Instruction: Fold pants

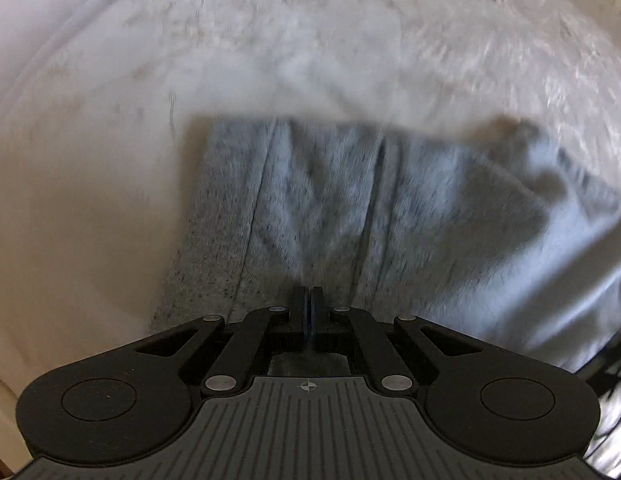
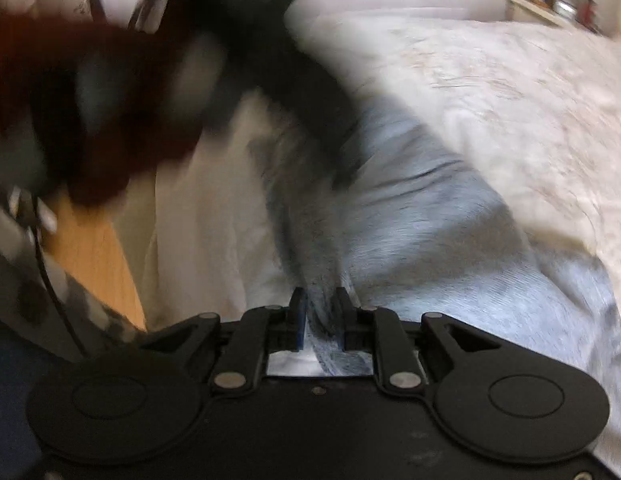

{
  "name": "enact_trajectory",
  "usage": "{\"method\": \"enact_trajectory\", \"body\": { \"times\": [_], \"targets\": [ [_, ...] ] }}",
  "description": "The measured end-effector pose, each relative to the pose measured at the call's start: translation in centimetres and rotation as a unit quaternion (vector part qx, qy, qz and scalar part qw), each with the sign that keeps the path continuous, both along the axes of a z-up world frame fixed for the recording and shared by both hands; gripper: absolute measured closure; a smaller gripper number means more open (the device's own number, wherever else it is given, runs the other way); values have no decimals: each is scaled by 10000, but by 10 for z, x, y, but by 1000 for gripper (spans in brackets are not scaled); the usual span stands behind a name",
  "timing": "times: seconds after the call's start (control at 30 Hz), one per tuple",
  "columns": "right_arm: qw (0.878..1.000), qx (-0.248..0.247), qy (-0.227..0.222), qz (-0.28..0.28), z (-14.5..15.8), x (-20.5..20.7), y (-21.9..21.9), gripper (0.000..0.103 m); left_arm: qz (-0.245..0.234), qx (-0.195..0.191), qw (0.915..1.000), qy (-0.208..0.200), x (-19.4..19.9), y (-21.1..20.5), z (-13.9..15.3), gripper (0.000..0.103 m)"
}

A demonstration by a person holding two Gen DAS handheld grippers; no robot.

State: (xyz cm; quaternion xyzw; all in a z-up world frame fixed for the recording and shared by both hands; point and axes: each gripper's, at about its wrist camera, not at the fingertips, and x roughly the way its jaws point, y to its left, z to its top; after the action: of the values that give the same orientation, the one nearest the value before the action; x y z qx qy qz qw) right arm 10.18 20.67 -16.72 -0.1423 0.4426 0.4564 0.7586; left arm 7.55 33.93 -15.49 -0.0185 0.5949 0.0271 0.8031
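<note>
Grey pants (image 1: 330,208) spread across a bed (image 1: 90,200), soft heathered knit, seams running lengthwise away from the left camera, far end tucked under or bordered by a white fluffy blanket (image 1: 350,40). In the right view, same pants (image 2: 450,232) rumpled and ridged, one fold of cloth rising straight into the right claw (image 2: 319,312).

Left claw (image 1: 307,312): jaws pressed together with only a thin blue pad line between them. Cannot tell whether any cloth is pinched, since nothing visibly feeds in between; tip sits low over the near edge of the garment, probably at a hem or waistband so that the edge can be carried over.

Right claw: jaws narrowly apart with a bunched grey ridge of fabric sitting between them, apparently gripped; likely holding the matching edge so both corners travel together and the fold lands square.

Heavy blur in both views, suggesting fast motion. Beyond the pants in the right view: a dark blurred mass with reddish-brown sleeve (image 2: 90,100), probably the other tool and arm, plus a strip of orange wooden floor (image 2: 94,264) beside the bed and a cluttered shelf (image 2: 558,0) far off.
</note>
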Motion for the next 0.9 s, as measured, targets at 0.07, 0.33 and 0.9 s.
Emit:
{"method": "enact_trajectory", "body": {
  "times": [0.07, 0.33, 0.9],
  "targets": [
    [9986, 217, -2, -474, 15, 11, -21, 85, -46, -61, 9999, -107, -4, 4, 1, 100],
    [9743, 177, -224, -2233, 13, 116, -90, 71, 151, -245, 9995, -131, -4, 7, 3, 100],
    [9746, -69, 919, -2043, -53, 179, -92, 101, -165, -173, 9989, -399, -18, 9, 7, 100]
  ]
}}
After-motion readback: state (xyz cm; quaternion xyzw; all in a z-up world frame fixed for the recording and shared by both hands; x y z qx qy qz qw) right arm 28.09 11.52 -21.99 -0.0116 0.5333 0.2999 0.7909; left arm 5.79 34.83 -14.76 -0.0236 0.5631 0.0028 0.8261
